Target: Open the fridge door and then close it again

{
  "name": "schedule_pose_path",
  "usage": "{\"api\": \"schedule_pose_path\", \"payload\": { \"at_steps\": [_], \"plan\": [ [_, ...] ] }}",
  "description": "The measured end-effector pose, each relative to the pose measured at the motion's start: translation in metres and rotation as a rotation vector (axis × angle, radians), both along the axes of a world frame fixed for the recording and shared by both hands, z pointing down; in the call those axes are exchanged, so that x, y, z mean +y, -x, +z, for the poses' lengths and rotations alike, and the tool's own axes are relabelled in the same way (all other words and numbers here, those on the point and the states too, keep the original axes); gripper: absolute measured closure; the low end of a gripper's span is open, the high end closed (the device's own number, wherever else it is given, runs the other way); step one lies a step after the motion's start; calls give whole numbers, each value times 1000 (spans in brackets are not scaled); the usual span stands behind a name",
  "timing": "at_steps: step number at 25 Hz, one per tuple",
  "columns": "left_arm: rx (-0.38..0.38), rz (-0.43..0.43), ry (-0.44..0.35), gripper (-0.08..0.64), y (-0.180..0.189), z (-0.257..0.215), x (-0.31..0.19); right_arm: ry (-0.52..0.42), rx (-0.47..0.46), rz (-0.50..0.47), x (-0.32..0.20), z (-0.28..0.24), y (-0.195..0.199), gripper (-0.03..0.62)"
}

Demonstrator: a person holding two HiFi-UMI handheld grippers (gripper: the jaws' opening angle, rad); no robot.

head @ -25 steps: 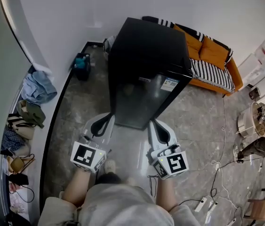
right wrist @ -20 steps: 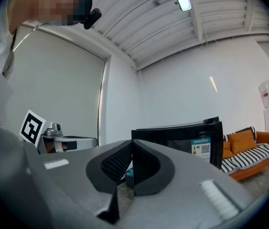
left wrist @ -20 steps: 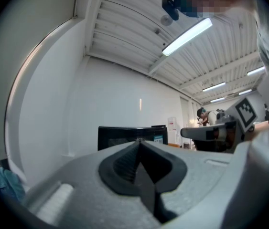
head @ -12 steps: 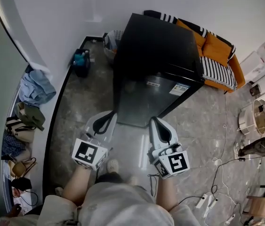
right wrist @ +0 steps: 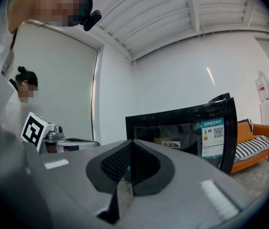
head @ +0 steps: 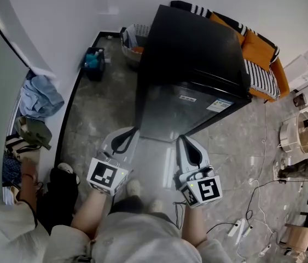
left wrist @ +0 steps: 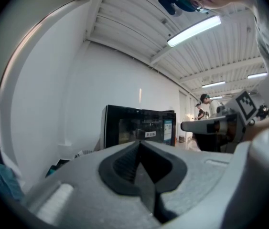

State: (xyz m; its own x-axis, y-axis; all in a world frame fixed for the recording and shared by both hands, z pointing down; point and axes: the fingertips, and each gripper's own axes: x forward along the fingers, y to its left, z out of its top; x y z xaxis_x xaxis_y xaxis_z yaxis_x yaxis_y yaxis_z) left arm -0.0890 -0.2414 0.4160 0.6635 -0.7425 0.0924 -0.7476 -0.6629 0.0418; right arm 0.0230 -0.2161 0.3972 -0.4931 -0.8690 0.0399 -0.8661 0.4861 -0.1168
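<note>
The fridge (head: pixel 192 53), black and box-shaped, stands on the stone floor (head: pixel 99 114) close to the white wall (head: pixel 60 15), with its door (head: pixel 175 114) fully shut and facing the person. A label (head: pixel 220 105) is fixed near the door's upper right corner. No handle can be made out, and it cannot be told which side carries the hinge.

Just in front of the door, level and side by side, the 2 tools are held: the left gripper (head: pixel 127 137) and the right gripper (head: pixel 186 146). On each, the jaws are pressed together with nothing between them, and neither is touching the door.

The opening step is judged not yet begun. Before contact, the free edge of the door should be found. 1 pair of jaws should then be parted and set on that edge, or hooked behind it. The pull is best made along an arc about the hinge, not straight back, so that the light fridge is not dragged across the floor. The other gripper can be kept clear of the swing.

An orange sofa (head: pixel 257 48) lies behind the fridge, well apart from the door's path.
</note>
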Motion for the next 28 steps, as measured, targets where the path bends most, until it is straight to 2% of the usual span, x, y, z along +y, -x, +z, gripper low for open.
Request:
{"api": "schedule_pose_path", "payload": {
  "at_steps": [7,15,24,28],
  "plan": [
    [-32,24,52,557,3,35,-23,37,-6,13,-18,22,6,592],
    [-47,29,122,518,3,73,-51,74,-7,27,-26,40,2,592],
    [-67,39,186,444,10,111,-89,101,4,52,-26,54,-3,592],
    [-105,55,181,416,7,122,-101,112,10,63,-24,58,-6,592]
  ]
}}
